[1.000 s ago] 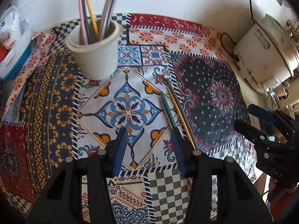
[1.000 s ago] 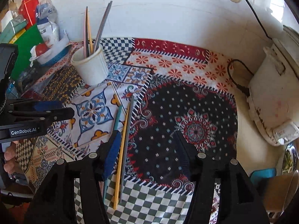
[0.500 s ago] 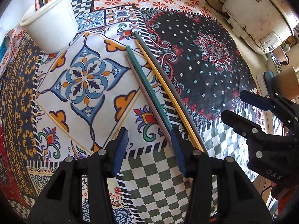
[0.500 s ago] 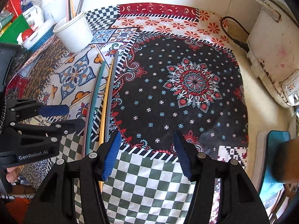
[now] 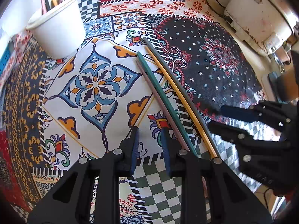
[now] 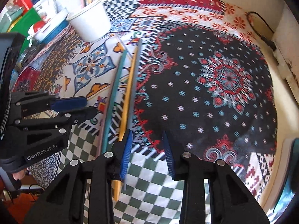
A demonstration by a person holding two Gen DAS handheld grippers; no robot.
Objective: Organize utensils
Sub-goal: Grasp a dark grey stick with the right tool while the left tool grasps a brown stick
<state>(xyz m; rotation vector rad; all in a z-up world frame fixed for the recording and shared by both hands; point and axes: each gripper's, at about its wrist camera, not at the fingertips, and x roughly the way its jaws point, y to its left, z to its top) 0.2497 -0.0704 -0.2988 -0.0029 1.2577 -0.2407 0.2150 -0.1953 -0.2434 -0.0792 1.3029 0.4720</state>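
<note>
On patterned cloth (image 5: 97, 85) near its checked front edge, lower than a second ago, left gripper (image 5: 150, 145) and right gripper (image 6: 146, 149) closing on nothing, chopsticks (image 5: 168, 100) lying just beside both, none lifted toward white cup (image 5: 59, 29) near the back edge.
</note>
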